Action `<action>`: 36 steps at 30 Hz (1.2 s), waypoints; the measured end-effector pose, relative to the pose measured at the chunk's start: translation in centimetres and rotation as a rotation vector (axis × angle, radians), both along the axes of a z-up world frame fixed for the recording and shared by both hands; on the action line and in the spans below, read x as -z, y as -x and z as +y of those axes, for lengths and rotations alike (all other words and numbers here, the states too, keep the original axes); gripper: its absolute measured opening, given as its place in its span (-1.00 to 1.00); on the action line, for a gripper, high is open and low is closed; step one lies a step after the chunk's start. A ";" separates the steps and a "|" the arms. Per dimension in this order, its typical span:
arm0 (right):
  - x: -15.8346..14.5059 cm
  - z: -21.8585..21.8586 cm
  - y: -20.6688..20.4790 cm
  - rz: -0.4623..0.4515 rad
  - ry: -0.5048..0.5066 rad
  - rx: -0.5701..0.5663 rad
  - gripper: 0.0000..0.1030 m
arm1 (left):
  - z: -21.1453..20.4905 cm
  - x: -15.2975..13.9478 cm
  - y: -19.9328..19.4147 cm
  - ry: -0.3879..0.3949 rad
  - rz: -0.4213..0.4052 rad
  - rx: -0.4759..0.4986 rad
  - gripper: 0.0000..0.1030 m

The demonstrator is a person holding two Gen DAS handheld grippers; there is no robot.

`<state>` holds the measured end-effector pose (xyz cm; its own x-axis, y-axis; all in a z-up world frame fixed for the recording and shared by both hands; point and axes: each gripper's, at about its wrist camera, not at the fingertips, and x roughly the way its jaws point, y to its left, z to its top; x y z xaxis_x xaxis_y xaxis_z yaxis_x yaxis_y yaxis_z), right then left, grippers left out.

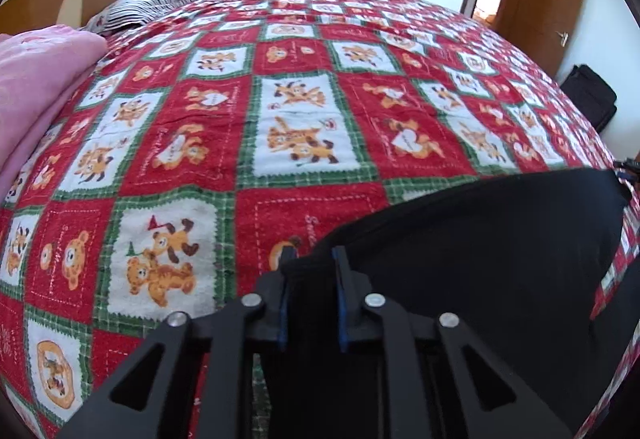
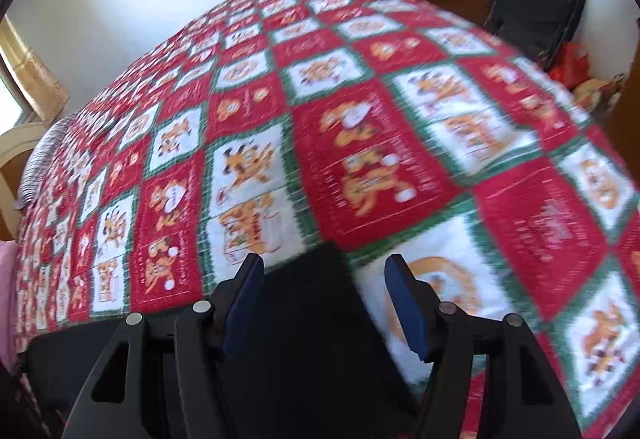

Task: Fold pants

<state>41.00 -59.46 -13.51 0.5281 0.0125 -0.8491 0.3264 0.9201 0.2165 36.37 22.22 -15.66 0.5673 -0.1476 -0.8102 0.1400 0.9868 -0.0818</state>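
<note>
Low in both frames, black pants [image 1: 480, 259] span sideways: left tool [image 1: 312, 259] pinching one corner, right tool [image 2: 324, 271] spread astride the opposite corner.

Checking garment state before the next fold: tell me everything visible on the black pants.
The black pants are plain dark soft fabric, no visible print or hardware. They lie on the red, white and green bear-print blanket at the near edge of the bed. The left claw is shut on a bunched edge of them. In the blurred right wrist view a cloth corner sits between the fingers of the open right claw, not gripped. Waistband and legs cannot be told apart.
</note>
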 end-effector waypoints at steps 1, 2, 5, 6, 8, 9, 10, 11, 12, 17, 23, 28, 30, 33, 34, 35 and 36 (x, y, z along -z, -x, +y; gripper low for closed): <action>0.3 0.2 -0.2 0.010 -0.006 -0.010 0.23 | 0.0 0.0 0.0 0.008 0.001 -0.001 -0.65; 0.7 0.3 -0.4 0.025 -0.014 -0.022 0.17 | 0.2 0.2 -0.2 0.031 0.011 -0.007 -0.65; 1.2 1.0 -0.8 0.057 0.060 -0.035 -0.58 | 0.5 0.4 -0.3 0.080 0.016 -0.023 -0.65; 1.1 0.8 -0.7 0.050 0.038 -0.037 -0.76 | 0.4 0.4 -0.3 0.077 0.013 -0.016 -0.69; 0.8 0.7 -0.4 0.042 0.032 -0.038 -0.81 | 0.3 0.0 -0.2 0.076 0.002 -0.005 -0.75; 0.4 1.0 -0.2 0.035 0.052 -0.045 -0.82 | 0.3 -0.2 -0.1 0.077 -0.003 -0.010 -0.76; 0.0 1.4 0.1 0.024 0.064 -0.054 -0.83 | 0.4 -0.7 0.1 0.083 -0.019 -0.014 -0.76; -0.7 1.7 0.4 0.007 0.070 -0.062 -0.83 | 0.4 -1.1 0.2 0.091 -0.032 -0.015 -0.76; -1.6 2.0 1.0 -0.016 0.074 -0.069 -0.83 | 0.6 -1.7 0.5 0.105 -0.056 -0.008 -0.76; -5.3 2.8 3.9 -0.139 0.104 -0.093 -0.83 | 0.9 -3.3 1.4 0.125 -0.102 0.007 -0.76; -9.2 2.4 9.5 -0.304 0.114 -0.109 -0.83 | 1.5 -5.3 3.4 0.191 -0.187 0.020 -0.76; -11.0 1.6 15.8 -0.398 0.105 -0.108 -0.84 | 2.2 -6.6 7.1 0.265 -0.266 0.060 -0.76; -11.2 1.0 18.4 -0.411 0.092 -0.096 -0.84 | 2.4 -6.6 9.0 0.296 -0.289 0.084 -0.76; -10.7 0.4 21.8 -0.409 0.081 -0.085 -0.84 | 2.7 -6.1 12.1 0.337 -0.310 0.107 -0.76; -10.4 0.2 23.0 -0.404 0.074 -0.084 -0.84 | 2.8 -5.9 13.0 0.348 -0.315 0.116 -0.76; -10.1 0.2 24.0 -0.395 0.076 -0.083 -0.84 | 2.9 -5.6 14.1 0.357 -0.320 0.125 -0.76; -9.7 0.1 25.1 -0.386 0.076 -0.084 -0.84 | 2.9 -5.2 15.0 0.359 -0.321 0.131 -0.76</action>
<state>15.92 -59.32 -3.82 0.8082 0.0137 -0.5888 0.1577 0.9582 0.2387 21.40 25.12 -10.44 0.7378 -0.4718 -0.4827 0.3343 0.8767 -0.3459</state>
